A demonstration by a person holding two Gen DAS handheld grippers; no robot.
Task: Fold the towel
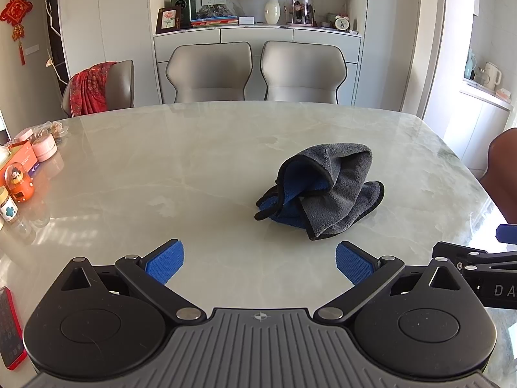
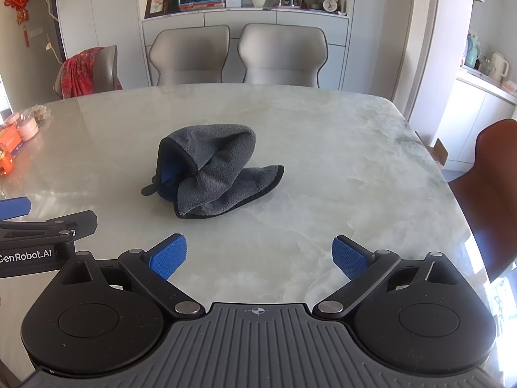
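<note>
- Surface (image 1: 161, 148): pale marble with grey veining, glossy, rounded corners; two grey chairs (image 1: 255, 71) at its far side, a sideboard (image 1: 258, 37) behind them carrying a white vase (image 1: 272, 8), picture frame (image 1: 168, 19), books and a small clock.
- Towel (image 1: 326, 187): grey with blue underside and black hem, crumpled in a loose heap on the surface, ahead of both tongs and touching neither.
- Left tongs (image 1: 260, 260): blue pads spread wide, holding nothing.
- Right tongs (image 2: 259, 257): likewise wide apart, empty.
- Partly cut off – red phone (image 1: 9, 326) at the left edge; brown chair (image 2: 494, 187) at the right.
- Left rim clutter: orange toy (image 1: 19, 182), pink tins (image 1: 43, 147), small jar – labels unreadable.
- Red cloth (image 1: 92, 87) draped over a third chair.
</note>
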